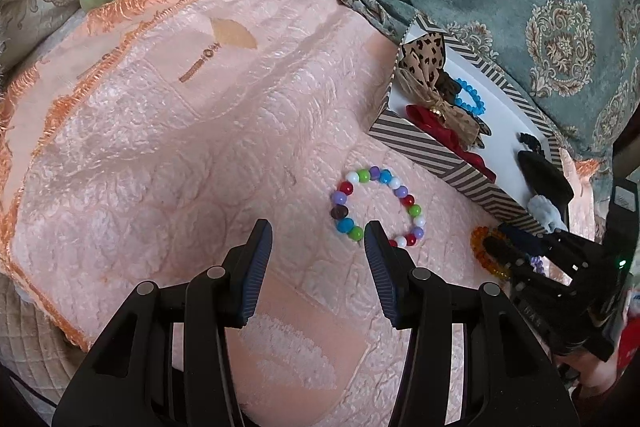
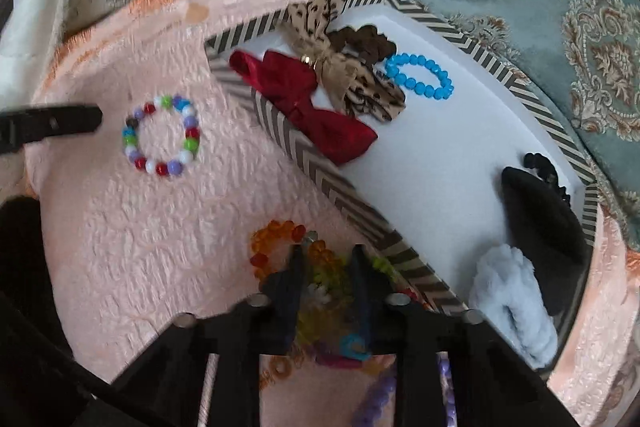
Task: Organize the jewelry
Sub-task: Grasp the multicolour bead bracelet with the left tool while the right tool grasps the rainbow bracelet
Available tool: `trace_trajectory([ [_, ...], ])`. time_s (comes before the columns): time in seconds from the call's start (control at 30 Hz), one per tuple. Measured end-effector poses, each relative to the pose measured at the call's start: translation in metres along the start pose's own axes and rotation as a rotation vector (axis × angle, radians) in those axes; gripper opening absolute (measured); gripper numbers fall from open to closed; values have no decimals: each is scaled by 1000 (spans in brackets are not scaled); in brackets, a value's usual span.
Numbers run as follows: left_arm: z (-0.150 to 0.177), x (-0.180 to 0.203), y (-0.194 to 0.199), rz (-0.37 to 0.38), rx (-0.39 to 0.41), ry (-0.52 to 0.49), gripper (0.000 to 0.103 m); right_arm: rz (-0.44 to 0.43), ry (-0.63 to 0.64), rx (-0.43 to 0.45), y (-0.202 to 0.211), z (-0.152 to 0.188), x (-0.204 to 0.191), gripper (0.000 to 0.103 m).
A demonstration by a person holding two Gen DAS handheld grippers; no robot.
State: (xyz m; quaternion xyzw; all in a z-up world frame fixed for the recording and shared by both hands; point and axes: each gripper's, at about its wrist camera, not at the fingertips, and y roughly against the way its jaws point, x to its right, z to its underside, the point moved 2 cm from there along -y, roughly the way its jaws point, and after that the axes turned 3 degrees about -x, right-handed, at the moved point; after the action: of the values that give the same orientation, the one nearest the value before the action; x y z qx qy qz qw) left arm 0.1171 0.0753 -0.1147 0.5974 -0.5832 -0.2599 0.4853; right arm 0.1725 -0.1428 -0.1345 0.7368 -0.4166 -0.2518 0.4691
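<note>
Left tool point(image 1: 318, 233) spread wide; right tool point(image 2: 326, 259) among blurred beads point(image 2: 320, 291) — grip unclear.

Your right tool point(image 2: 326, 263) covers most of the bead pile point(image 2: 324, 291) under it, which blurs into mixed colours. In the left view, your left tool point(image 1: 318, 239) hides part of the multicoloured bracelet point(image 1: 376, 205), and the amber bracelet point(image 1: 486, 251) is half covered.

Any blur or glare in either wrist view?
Left wrist: sharp overall, soft diffuse light, fisheye bending at the edges, mild sheen on the peach cloth. Right wrist: motion blur around the right tool and the bead pile; the striped box is sharper.
</note>
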Motion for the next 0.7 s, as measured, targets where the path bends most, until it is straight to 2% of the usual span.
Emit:
trace_trajectory([
  [0.1, 0, 0, -2, 0, -2, -2, 48, -89, -98, 56, 18, 3, 15, 8],
  [0.2, 0, -2, -2, 0, -1, 5, 48, -146, -156, 118, 45, 10, 25, 8],
  [0.4, -2, 0, -4, 11, 2, 24, 48, -173, -225, 228, 92, 24, 32, 8],
  [0.5, -4, 5, -8, 18, 1, 30, 55, -193, -250, 283, 110, 30, 31, 8],
  [0.7, -7, 14, -30, -12, -30, 24, 55, -231, -308, 346, 128, 40, 38, 8],
])
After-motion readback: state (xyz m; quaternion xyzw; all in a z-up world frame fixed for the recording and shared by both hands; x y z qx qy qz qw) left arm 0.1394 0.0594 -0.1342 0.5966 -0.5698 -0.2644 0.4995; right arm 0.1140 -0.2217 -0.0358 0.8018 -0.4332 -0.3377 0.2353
